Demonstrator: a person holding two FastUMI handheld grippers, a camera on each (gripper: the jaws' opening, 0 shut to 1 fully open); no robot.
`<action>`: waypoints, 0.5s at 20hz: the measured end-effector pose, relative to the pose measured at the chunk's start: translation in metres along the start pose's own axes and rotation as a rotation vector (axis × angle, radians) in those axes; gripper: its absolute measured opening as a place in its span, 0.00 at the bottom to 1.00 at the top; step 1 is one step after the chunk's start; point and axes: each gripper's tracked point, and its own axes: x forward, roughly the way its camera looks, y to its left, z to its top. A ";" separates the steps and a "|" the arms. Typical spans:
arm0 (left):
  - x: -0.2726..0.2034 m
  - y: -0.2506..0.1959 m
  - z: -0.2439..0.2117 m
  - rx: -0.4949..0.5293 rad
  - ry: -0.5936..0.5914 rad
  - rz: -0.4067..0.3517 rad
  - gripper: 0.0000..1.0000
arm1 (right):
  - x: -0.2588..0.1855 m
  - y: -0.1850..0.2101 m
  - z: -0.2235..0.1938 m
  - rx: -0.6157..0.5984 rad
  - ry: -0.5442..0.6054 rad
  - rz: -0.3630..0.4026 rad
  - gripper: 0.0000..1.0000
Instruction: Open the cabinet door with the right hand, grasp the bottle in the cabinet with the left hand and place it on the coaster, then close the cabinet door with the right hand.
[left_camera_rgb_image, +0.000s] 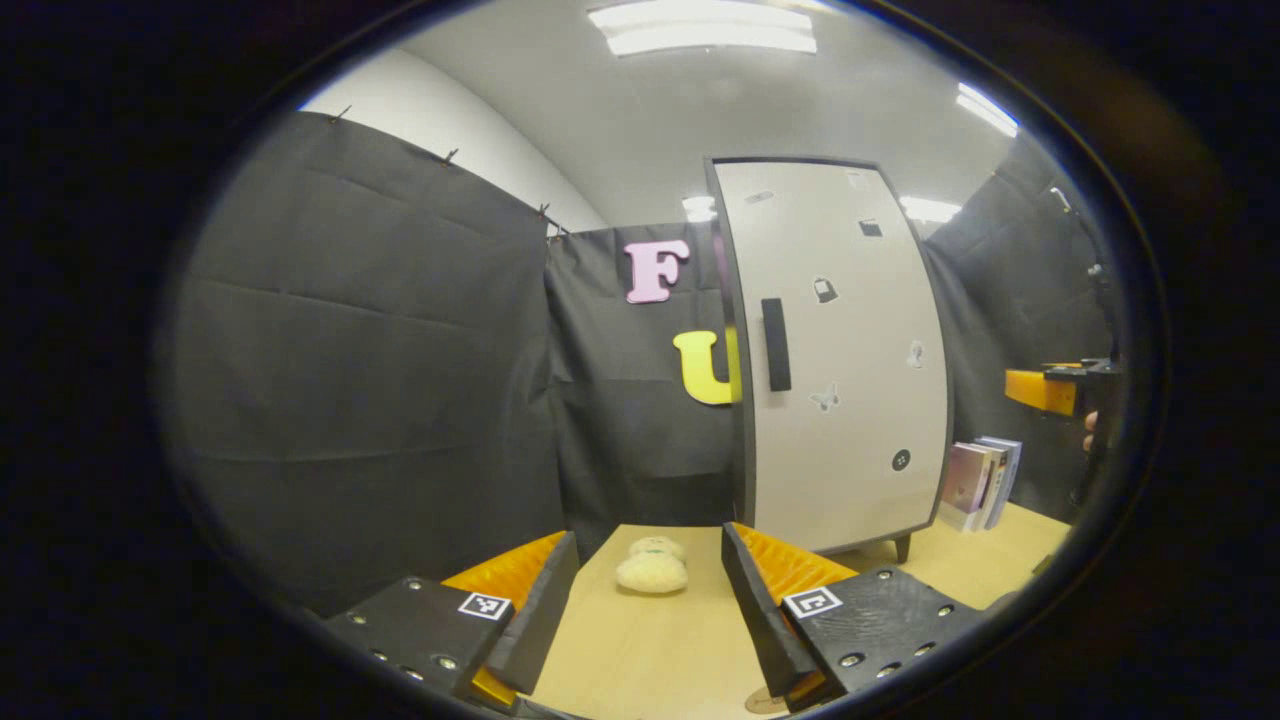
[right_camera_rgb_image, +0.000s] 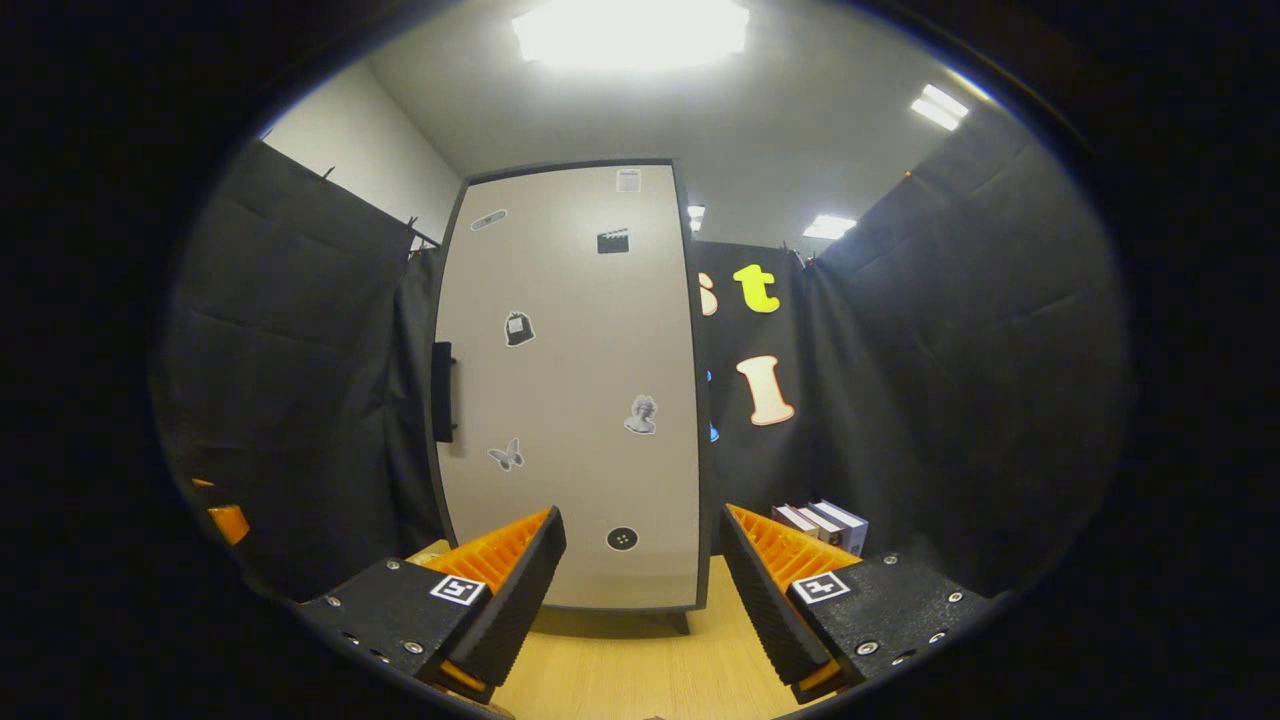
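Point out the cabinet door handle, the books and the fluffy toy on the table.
cabinet door handle (left_camera_rgb_image: 775, 344), left gripper view, middle of the black bar.
books (left_camera_rgb_image: 983, 480), left gripper view, spines of the upright row.
fluffy toy (left_camera_rgb_image: 651, 571), left gripper view, its cream body.

The cabinet door has a smooth, matt, pale grey face with a dark edge and a matt black handle; small stickers dot it. The table looks like light wood with a fine grain. Each gripper's fingers are ribbed orange plastic backed by matt black plastic with metal screws. A fluffy cream toy looks like plush cloth.
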 end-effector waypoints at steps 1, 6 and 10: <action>-0.002 0.005 -0.001 0.003 0.002 0.012 0.83 | 0.007 0.008 0.004 0.001 -0.009 0.015 0.95; -0.012 0.032 -0.005 0.010 0.010 0.076 0.83 | 0.039 0.043 0.017 0.005 -0.032 0.078 0.95; -0.026 0.055 -0.007 0.010 0.018 0.129 0.83 | 0.067 0.071 0.020 0.015 -0.028 0.118 0.95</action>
